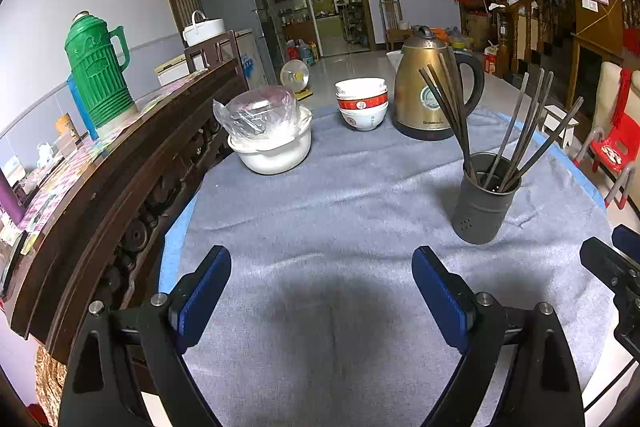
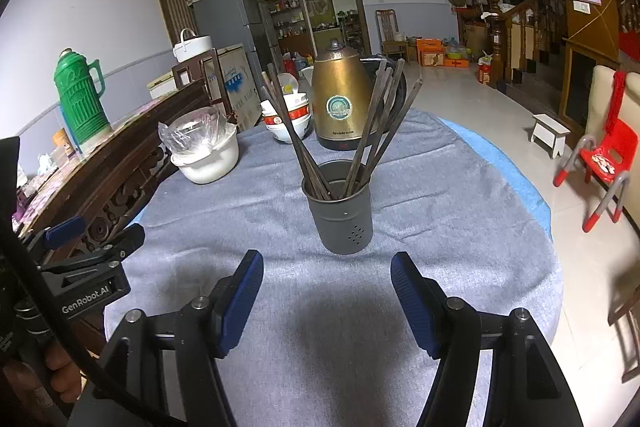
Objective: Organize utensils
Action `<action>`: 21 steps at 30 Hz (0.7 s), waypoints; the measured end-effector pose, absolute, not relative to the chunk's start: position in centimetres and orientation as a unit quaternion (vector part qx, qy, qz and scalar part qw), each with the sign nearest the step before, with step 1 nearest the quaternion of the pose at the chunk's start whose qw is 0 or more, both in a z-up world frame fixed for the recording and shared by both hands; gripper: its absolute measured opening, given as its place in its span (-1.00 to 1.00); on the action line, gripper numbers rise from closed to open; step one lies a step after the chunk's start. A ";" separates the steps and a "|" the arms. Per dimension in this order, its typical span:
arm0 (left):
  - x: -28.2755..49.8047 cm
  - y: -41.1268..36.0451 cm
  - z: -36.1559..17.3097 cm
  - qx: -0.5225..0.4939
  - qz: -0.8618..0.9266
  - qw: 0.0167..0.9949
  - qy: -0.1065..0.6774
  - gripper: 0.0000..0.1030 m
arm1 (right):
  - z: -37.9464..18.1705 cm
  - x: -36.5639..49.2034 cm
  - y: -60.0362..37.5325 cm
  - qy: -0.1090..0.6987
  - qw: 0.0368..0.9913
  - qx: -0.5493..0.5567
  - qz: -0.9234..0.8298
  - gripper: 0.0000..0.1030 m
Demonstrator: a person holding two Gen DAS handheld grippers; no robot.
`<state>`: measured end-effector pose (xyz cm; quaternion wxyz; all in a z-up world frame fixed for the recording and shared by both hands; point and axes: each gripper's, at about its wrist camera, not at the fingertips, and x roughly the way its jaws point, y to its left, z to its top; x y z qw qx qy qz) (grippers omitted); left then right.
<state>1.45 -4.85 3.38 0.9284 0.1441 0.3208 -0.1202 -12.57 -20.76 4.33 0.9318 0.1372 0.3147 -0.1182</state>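
Fingers of both the left gripper (image 1: pixel 322 291) and right gripper (image 2: pixel 326 297) are spread and empty, while chopsticks (image 2: pixel 376 131) already stand in the holder (image 2: pixel 340 211) at frame centre, so little seems left.

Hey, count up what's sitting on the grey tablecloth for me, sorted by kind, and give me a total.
Utensil holder with chopsticks: 1
Gold kettle: 1
Stack of bowls: 1
White pot with a plastic bag on top: 1
Total: 4 (the individual chopsticks overlap too much to count)
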 end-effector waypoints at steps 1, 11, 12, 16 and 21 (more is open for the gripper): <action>1.5 -4.9 3.4 0.144 -0.121 0.928 0.321 0.78 | 4.3 -12.5 -20.8 0.315 0.932 0.137 -0.119 0.37; 1.5 -5.2 3.1 0.149 -0.121 0.926 0.324 0.78 | 4.3 -12.4 -20.8 0.315 0.931 0.138 -0.121 0.37; 1.5 -5.2 3.1 0.149 -0.121 0.926 0.325 0.78 | 4.2 -12.4 -20.9 0.315 0.931 0.138 -0.121 0.37; 1.7 -5.3 3.0 0.150 -0.121 0.925 0.327 0.78 | 4.2 -12.4 -20.9 0.315 0.931 0.138 -0.121 0.37; 1.9 -5.4 2.9 0.150 -0.121 0.924 0.329 0.78 | 4.1 -12.2 -21.1 0.317 0.930 0.140 -0.121 0.37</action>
